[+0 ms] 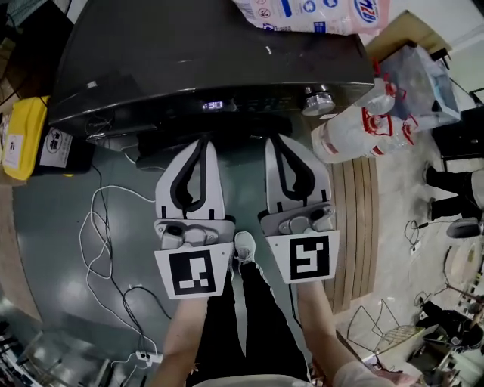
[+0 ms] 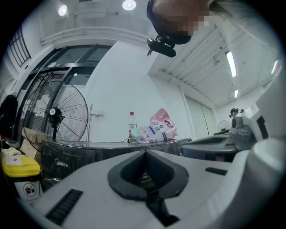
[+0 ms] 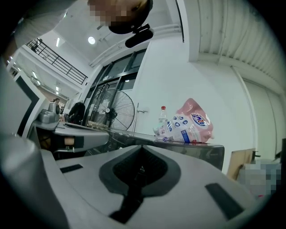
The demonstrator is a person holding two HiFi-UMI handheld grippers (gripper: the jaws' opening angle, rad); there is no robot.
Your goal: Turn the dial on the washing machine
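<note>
The dark grey washing machine (image 1: 204, 53) stands in front of me in the head view, its control strip facing me with a lit display (image 1: 212, 105). The silver dial (image 1: 318, 99) sits at the right end of that strip. My left gripper (image 1: 204, 142) and right gripper (image 1: 274, 143) are held side by side just short of the machine's front, both shut with nothing in them. The dial lies up and to the right of the right gripper's tips, apart from them. In the gripper views the left gripper (image 2: 145, 152) and right gripper (image 3: 142, 146) have their jaws together; the dial is hidden there.
A pink detergent pouch (image 1: 318, 15) lies on the machine's top. Wrapped plastic bottles (image 1: 352, 132) stand right of the machine beside a wooden board (image 1: 355, 227). A yellow bin (image 1: 23, 136) is at the left. Cables (image 1: 106, 227) trail over the floor. A large fan (image 2: 56, 112) stands behind.
</note>
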